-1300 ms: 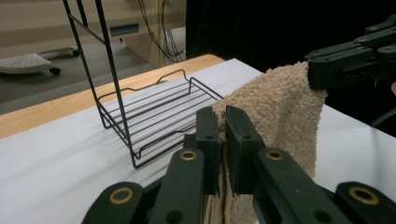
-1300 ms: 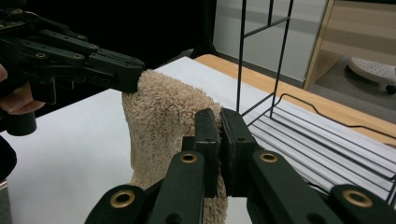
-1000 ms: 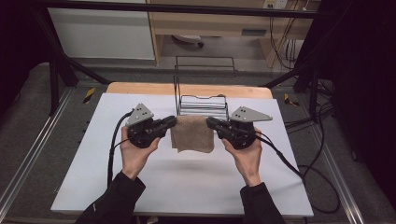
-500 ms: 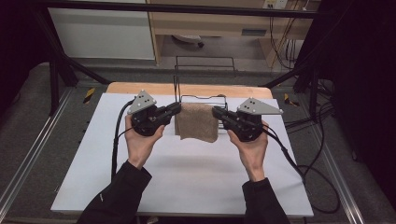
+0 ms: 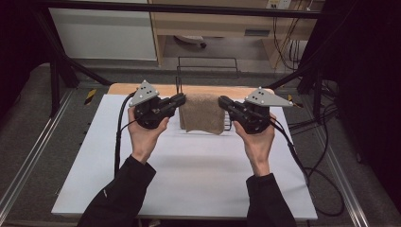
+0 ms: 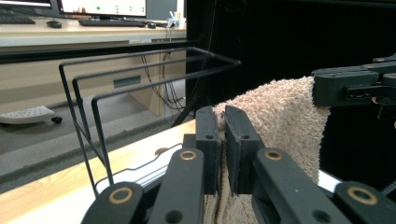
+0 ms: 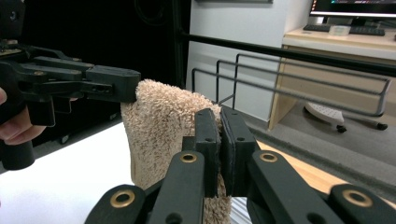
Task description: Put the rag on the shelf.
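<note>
The soft, floppy, light tan towel [image 5: 202,113] hangs above the white table [image 5: 189,175], just before the wire rack [image 5: 207,60] at 12 o'clock, the left gripper [image 5: 182,100] and right gripper [image 5: 221,101] each clenched on a top corner, the best places to hold it.

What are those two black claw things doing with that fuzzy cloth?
A person holds a gripper in each hand. The left gripper and the right gripper each have their jaws shut on a top corner of a tan towel, so it hangs between them above the white table. Just behind the towel stands a black wire rack with several bars. The towel is not on the rack yet; draping it over a bar looks like the likely next step.
</note>
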